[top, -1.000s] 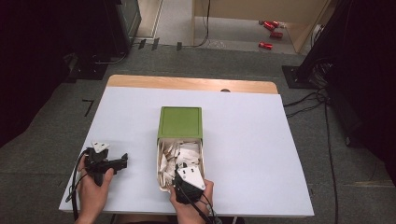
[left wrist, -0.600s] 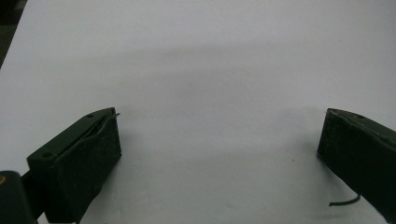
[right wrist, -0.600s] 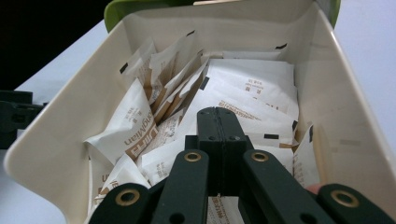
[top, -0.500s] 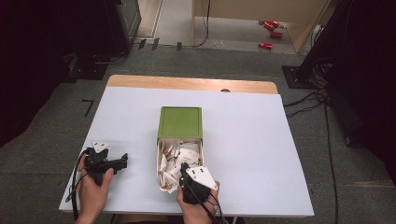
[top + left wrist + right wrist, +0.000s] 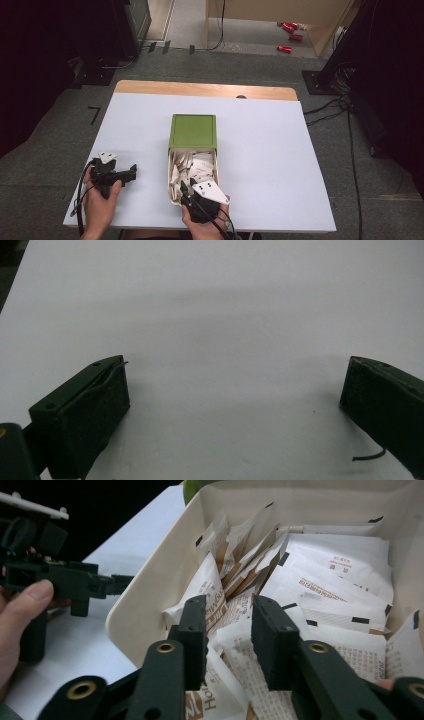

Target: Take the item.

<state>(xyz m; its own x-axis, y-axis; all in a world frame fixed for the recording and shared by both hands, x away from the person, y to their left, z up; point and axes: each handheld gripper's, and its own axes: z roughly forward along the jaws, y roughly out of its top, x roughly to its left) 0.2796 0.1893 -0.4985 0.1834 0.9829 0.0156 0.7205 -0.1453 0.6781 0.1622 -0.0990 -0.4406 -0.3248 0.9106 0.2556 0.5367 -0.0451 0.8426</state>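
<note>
**Your right tool is in the box of packets**

Your right tool (image 5: 229, 615) is down in the near end of the cream box (image 5: 172, 185). Its jaws stand close, with a small gap, right over the white paper packets (image 5: 320, 587). They touch the packets, but I cannot tell if they hold one. The box's green lid (image 5: 193, 131) covers its far end. The box sits in the middle of the white worktop (image 5: 270, 150). Your left tool (image 5: 131, 173) rests on the worktop, well apart from the box, with its jaws wide and nothing between them.
</note>
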